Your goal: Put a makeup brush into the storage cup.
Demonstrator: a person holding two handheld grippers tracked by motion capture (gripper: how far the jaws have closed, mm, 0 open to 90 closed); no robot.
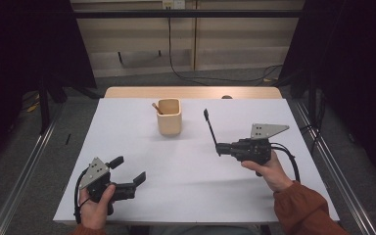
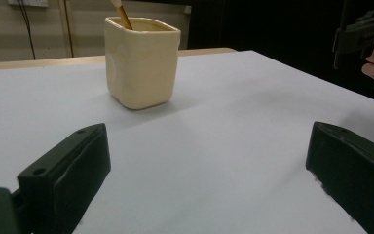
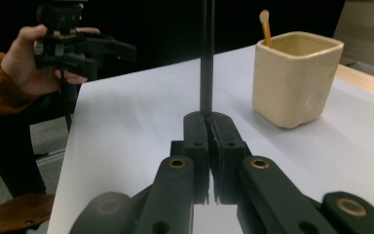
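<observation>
A cream cup (image 1: 169, 117) stands at the back middle of the white table (image 1: 127, 142), with a wooden stick (image 1: 155, 107) leaning in it. My right gripper (image 1: 220, 147) hovers right of centre, shut on the lower end of a thin black stick (image 1: 210, 128) that points up and away. In the right gripper view the black stick (image 3: 206, 58) rises from the pressed-together jaws of my right gripper (image 3: 209, 124), left of the cup (image 3: 294, 78). My left gripper (image 1: 128, 170) sits near the front left, open, with nothing between its jaws. It (image 2: 204, 165) faces the cup (image 2: 141, 63).
Metal rails run along both sides of the table, and cables lie on the floor behind it. A wooden strip (image 1: 191, 92) edges the table's far side. Bare white surface lies between the two grippers and in front of the cup.
</observation>
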